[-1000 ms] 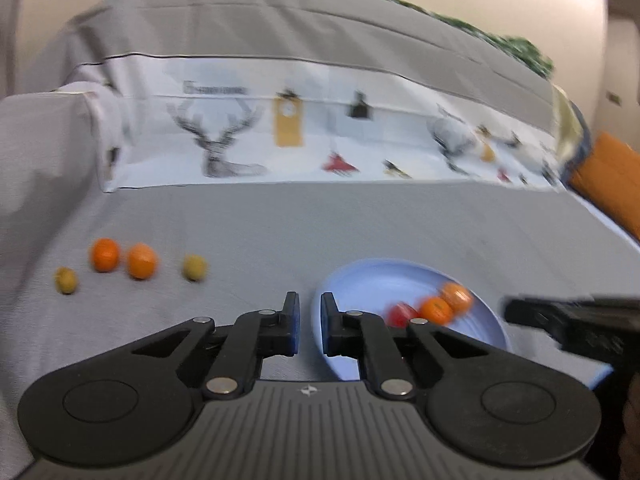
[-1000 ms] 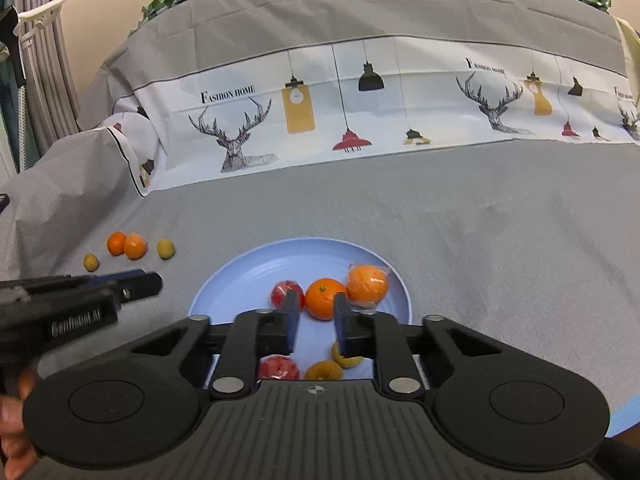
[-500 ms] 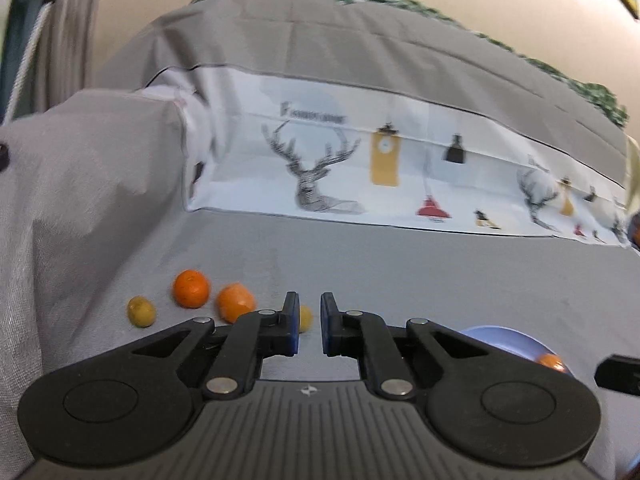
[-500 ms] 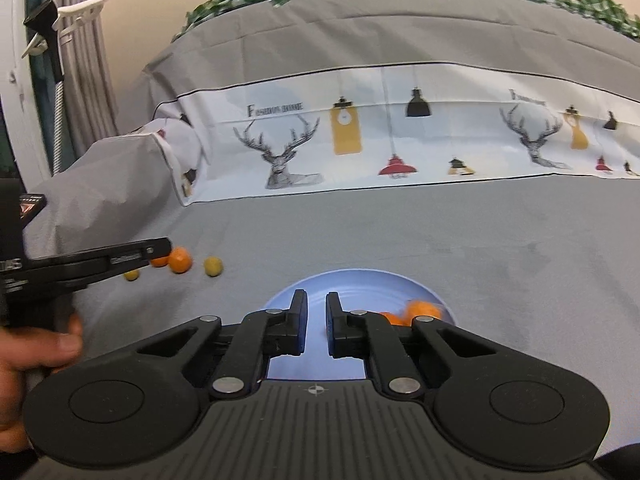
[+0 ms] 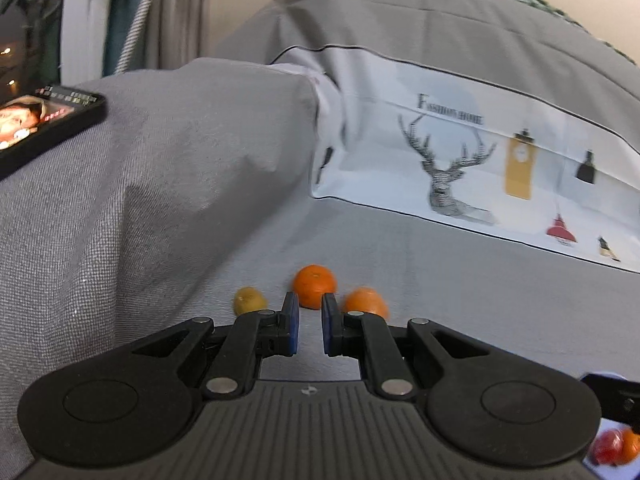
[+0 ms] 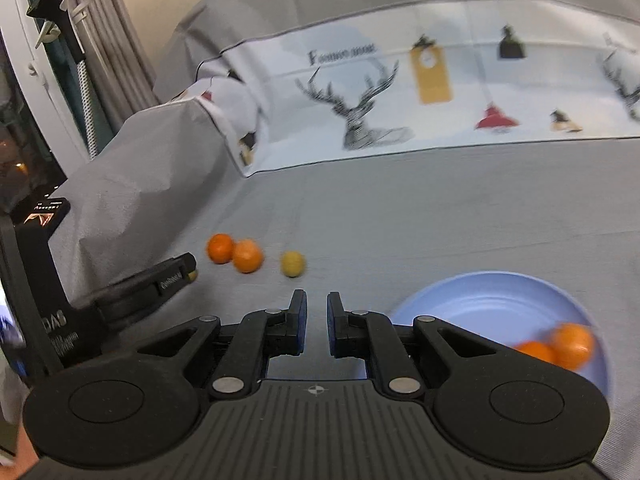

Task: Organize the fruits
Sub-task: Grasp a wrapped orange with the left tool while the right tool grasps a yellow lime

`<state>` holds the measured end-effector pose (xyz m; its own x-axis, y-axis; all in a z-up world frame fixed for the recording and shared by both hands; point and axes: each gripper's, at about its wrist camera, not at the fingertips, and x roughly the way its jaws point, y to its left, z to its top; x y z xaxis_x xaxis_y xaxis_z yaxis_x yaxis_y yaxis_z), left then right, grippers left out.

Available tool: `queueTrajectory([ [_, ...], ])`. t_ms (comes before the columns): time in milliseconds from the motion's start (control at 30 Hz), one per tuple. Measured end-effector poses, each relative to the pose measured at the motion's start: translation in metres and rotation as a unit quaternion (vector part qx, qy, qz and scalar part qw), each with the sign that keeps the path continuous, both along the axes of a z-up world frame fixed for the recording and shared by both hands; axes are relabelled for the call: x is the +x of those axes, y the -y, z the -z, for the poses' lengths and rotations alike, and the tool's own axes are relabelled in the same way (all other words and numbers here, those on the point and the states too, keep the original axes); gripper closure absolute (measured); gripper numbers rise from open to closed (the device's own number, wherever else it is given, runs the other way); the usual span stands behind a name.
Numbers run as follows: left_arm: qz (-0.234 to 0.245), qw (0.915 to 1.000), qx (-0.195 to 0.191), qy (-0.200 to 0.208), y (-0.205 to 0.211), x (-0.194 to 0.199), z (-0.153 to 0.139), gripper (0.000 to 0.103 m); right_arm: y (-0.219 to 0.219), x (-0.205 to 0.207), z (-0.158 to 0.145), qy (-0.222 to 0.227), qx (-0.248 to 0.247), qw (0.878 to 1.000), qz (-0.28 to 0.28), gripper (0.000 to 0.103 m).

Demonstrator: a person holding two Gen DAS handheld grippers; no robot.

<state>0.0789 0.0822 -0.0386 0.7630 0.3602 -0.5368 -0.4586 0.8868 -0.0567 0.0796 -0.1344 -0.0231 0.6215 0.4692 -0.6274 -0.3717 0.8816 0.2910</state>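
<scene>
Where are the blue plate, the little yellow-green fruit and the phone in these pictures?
blue plate (image 6: 480, 300): right wrist view, bare inner surface.
yellow-green fruit (image 6: 292, 264): right wrist view, middle of the fruit.
phone (image 5: 44, 120): left wrist view, lit screen.

Evenly and softly lit indoors, with no hard shadows on the grey cloth (image 5: 460, 288) and only faint dark patches under the loose fruit. Strongly bent by the fisheye toward the edges, dark in the corners, with motion blur smearing the blue plate (image 6: 500, 300), the oranges on it (image 6: 560, 346) and the printed deer panel (image 6: 400, 92) in the right wrist view. Sharper on the left wrist view's near orange (image 5: 314, 285), dim at the far left by the curtains (image 5: 168, 12), with a glowing phone screen (image 5: 28, 120).
</scene>
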Motion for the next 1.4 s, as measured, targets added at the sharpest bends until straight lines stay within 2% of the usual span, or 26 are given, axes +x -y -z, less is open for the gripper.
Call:
queueTrajectory([
  [133, 0.007, 0.9995, -0.031, 0.008, -0.012, 0.006, 0.005, 0.089, -0.022, 0.026, 0.003, -0.004, -0.002, 1.0, -0.018, 0.091],
  [267, 0.009, 0.9973, -0.072, 0.015, -0.025, 0.012, 0.01, 0.085, -0.039, 0.054, 0.016, -0.021, -0.008, 1.0, -0.019, 0.079],
  [433, 0.002, 0.994, -0.106, 0.025, -0.034, 0.014, 0.013, 0.085, -0.057, 0.084, 0.037, -0.039, -0.012, 0.999, -0.022, 0.075],
  [500, 0.0, 0.9933, -0.112, 0.028, -0.037, 0.015, 0.013, 0.083, -0.061, 0.093, 0.045, -0.043, -0.015, 0.999, -0.022, 0.07],
  [733, -0.003, 0.9907, -0.131, 0.039, -0.042, 0.019, 0.014, 0.08, -0.087, 0.107, 0.069, -0.049, -0.065, 0.995, -0.058, 0.069],
  [800, 0.009, 0.9897, -0.137, 0.04, -0.041, 0.023, 0.014, 0.076, -0.087, 0.105, 0.066, -0.037, -0.076, 0.995, -0.059, 0.078],
  [833, 0.018, 0.9891, -0.141, 0.038, -0.04, 0.027, 0.015, 0.073, -0.085, 0.104, 0.063, -0.032, -0.076, 0.995, -0.054, 0.078],
  [900, 0.026, 0.9894, -0.139, 0.032, -0.037, 0.031, 0.015, 0.062, -0.076, 0.104, 0.057, -0.026, -0.072, 0.997, -0.033, 0.078],
  [1000, 0.045, 0.9874, -0.15, 0.02, -0.034, 0.039, 0.02, 0.055, -0.065, 0.108, 0.051, -0.023, -0.065, 0.998, -0.008, 0.078],
  [1167, 0.058, 0.9905, -0.125, -0.011, -0.024, 0.052, 0.026, 0.054, -0.056, 0.106, 0.046, -0.017, -0.06, 0.998, 0.002, 0.078],
  [1233, 0.059, 0.9898, -0.128, -0.022, -0.024, 0.056, 0.03, 0.055, -0.055, 0.103, 0.045, -0.014, -0.062, 0.998, 0.002, 0.078],
  [1300, 0.067, 0.9905, -0.117, -0.024, -0.021, 0.057, 0.03, 0.066, -0.052, 0.098, 0.042, -0.008, -0.065, 0.998, 0.001, 0.078],
  [1400, 0.081, 0.9921, -0.091, -0.029, -0.014, 0.053, 0.028, 0.067, -0.046, 0.087, 0.036, -0.002, -0.067, 0.998, 0.003, 0.078],
])
